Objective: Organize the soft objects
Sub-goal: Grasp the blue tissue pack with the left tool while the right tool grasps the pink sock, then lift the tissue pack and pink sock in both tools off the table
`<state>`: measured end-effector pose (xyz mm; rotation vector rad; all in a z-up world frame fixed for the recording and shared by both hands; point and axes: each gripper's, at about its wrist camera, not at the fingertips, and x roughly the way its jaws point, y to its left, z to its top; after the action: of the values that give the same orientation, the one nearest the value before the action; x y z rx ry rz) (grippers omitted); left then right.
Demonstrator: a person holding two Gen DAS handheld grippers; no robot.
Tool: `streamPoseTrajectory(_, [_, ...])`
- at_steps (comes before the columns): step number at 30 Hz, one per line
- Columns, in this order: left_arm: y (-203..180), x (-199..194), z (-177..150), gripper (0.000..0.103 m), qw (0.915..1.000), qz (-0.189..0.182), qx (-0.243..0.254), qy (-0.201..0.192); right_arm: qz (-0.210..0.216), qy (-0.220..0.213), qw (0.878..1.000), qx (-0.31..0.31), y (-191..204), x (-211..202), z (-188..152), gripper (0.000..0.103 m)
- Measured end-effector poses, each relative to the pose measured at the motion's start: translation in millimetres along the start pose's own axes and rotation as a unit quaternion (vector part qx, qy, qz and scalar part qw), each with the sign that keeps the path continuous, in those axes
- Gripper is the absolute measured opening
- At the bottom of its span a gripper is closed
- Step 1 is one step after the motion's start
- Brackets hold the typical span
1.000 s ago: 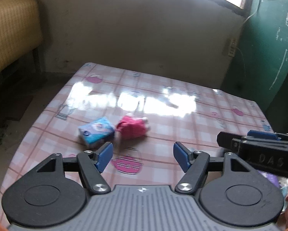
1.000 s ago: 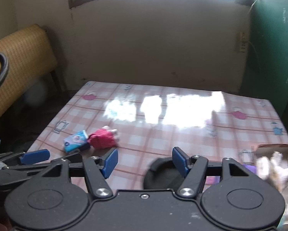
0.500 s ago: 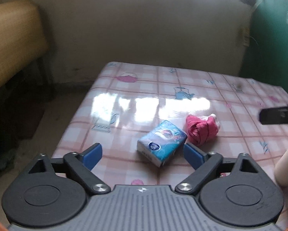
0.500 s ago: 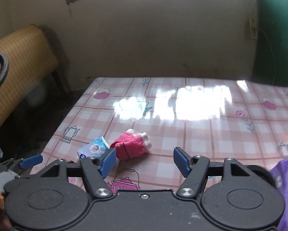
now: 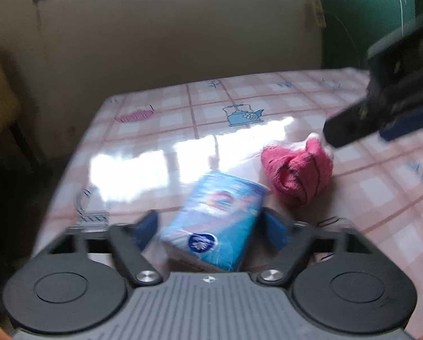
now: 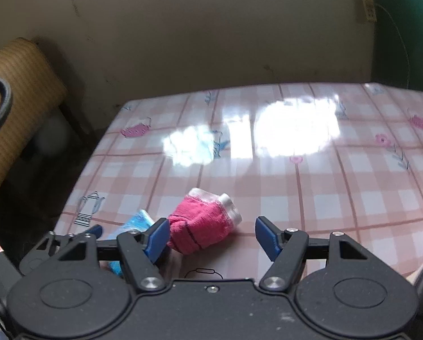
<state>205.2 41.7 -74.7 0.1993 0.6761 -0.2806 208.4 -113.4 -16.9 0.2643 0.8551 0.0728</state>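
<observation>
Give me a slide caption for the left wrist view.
Open left gripper straddles blue tissue pack beside pink sock bundle.

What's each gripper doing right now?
Left gripper: open, straddling the blue tissue pack, not clamped.
Right gripper: open, holding nothing, near the pink sock bundle.

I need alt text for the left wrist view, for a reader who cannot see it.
The open left gripper has a blue tissue pack between its fingers on a pink checked table. A rolled pink sock lies just right of the pack, and the blurred right gripper reaches in from the upper right.
</observation>
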Motion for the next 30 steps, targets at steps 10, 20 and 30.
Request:
streamPoseTrajectory(10, [26,-48,-11,0.053,0.9900,0.077,-0.118,0.010,-0.030,0.031,0.999,-0.005,22,60,3,0.087])
streamPoseTrajectory(20, [20,-90,-24,0.053,0.9808,0.090,-0.170,0.029,-0.011,0.031,0.996,-0.080,22,33,-27,0.026])
streamPoseTrajectory(30, [-30,-143,-16,0.053,0.9801,0.076,-0.182,0.022,0.011,-0.011,0.995,-0.094,-4,-79,-58,0.026])
